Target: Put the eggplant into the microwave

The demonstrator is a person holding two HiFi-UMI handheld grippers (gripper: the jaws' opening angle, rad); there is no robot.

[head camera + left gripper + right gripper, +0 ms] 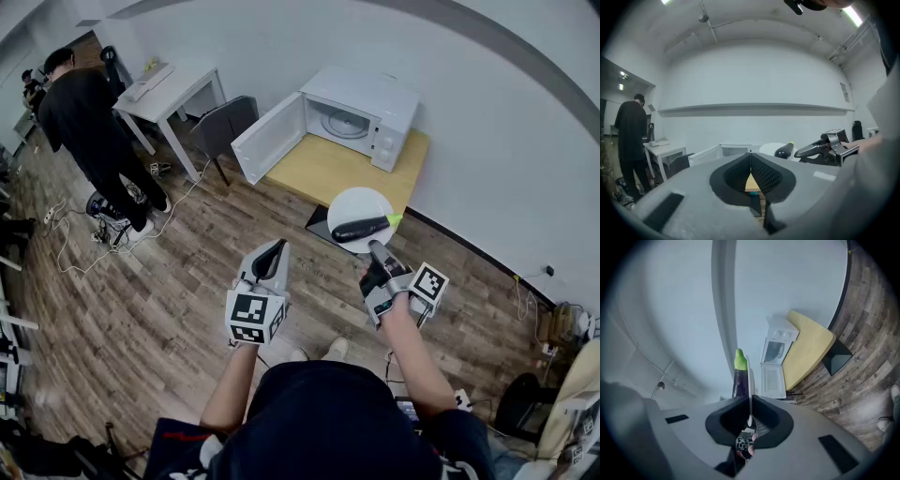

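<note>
A dark purple eggplant (360,228) with a green stem lies on a white plate (356,203). My right gripper (378,251) is shut on the plate's near rim and holds it level in the air, in front of the wooden table (328,172). In the right gripper view the plate (748,380) shows edge-on between the jaws, with the eggplant (739,378) beside it. The white microwave (361,117) stands on the table with its door (270,139) swung open to the left. My left gripper (275,255) is shut and empty, left of the plate.
A person in black (86,127) stands at the far left by a white desk (173,86). A grey chair (225,122) sits left of the microwave door. Cables (89,239) lie on the wood floor. A black box (319,223) rests by the table's front.
</note>
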